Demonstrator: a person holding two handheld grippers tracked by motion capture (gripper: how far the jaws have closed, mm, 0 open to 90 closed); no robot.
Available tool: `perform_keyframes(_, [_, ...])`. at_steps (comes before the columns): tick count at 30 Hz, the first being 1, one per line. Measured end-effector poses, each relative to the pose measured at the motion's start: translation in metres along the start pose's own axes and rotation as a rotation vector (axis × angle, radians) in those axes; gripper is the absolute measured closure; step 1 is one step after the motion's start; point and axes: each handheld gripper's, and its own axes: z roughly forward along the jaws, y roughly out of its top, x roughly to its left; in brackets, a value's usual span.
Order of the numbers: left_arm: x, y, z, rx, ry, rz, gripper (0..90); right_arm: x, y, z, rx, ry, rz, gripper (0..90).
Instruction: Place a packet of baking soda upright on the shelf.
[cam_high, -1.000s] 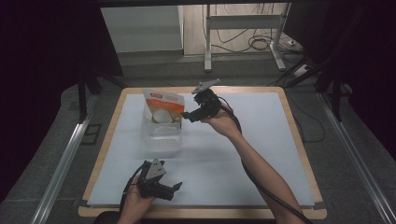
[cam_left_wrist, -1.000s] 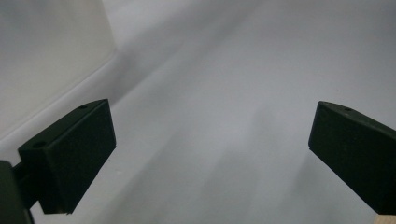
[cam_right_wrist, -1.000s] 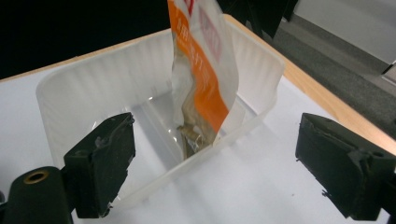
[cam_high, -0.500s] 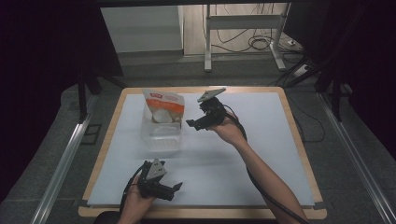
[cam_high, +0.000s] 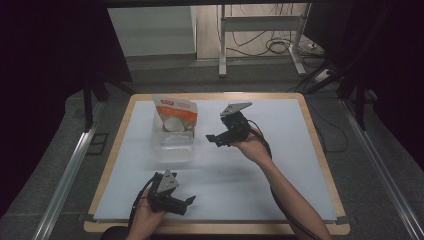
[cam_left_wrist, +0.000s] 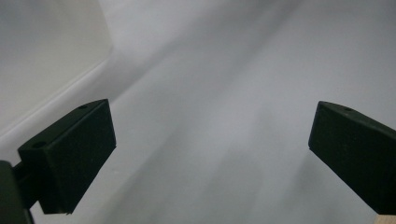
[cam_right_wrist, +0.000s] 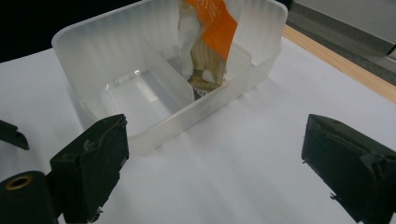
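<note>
Low in the high view, near the bottom edge left of centre: left gripper (cam_high: 172, 197), held in a hand, jaws spread wide with nothing between them, resting close over the white table sheet (cam_high: 280, 200). In the left gripper view, just bare sheet between the two black jaws.

Higher up, centre of the high view: right gripper (cam_high: 226, 134), raised off the sheet, jaws likewise wide apart and empty, tips aimed toward frame left. Forearm running in from the lower right corner.

Just beside those tips, toward frame left: clear plastic container (cam_high: 172, 142), sitting on the sheet in the upper left of the table, long axis running near to far. Standing in its far compartment, an orange-and-white packet (cam_high: 175, 114), upright and leaning slightly; near compartment empty. Same box in the right gripper view, upper centre (cam_right_wrist: 154, 88), one long side wall facing the jaws, packet (cam_right_wrist: 210, 32) at the far end, upper right of that frame.

Deciding relation, as a judgement: container straight ahead of the right gripper and close, not touching; broadside on, so the jaws meet its long wall rather than a short end. Right hand plainly the nearer; left well apart, toward the frame's bottom.
</note>
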Motion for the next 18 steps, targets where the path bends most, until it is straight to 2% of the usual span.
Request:
perform_keyframes(4, [0.000,0.000,0.000,-0.001,0.000,0.003,0.7,0.001,-0.010,-0.009,-0.017,-0.005,0.009,7.3])
perform_keyframes(7, [0.000,0.000,0.000,-0.001,0.004,0.006,0.7,0.003,-0.013,-0.012,-0.002,-0.022,0.000,6.8])
perform_keyframes(9, [0.001,0.000,-0.002,-0.011,0.001,-0.001,0.7,0.003,-0.016,-0.016,-0.001,-0.017,-0.001,6.7])
perform_keyframes(14, [0.001,0.000,-0.003,-0.018,0.001,0.002,0.7,0.008,-0.019,-0.024,-0.004,-0.025,0.005,6.7])
perform_keyframes(18, [0.000,0.000,-0.004,-0.018,0.001,0.004,0.7,0.011,-0.019,-0.031,-0.009,-0.042,-0.008,6.7])
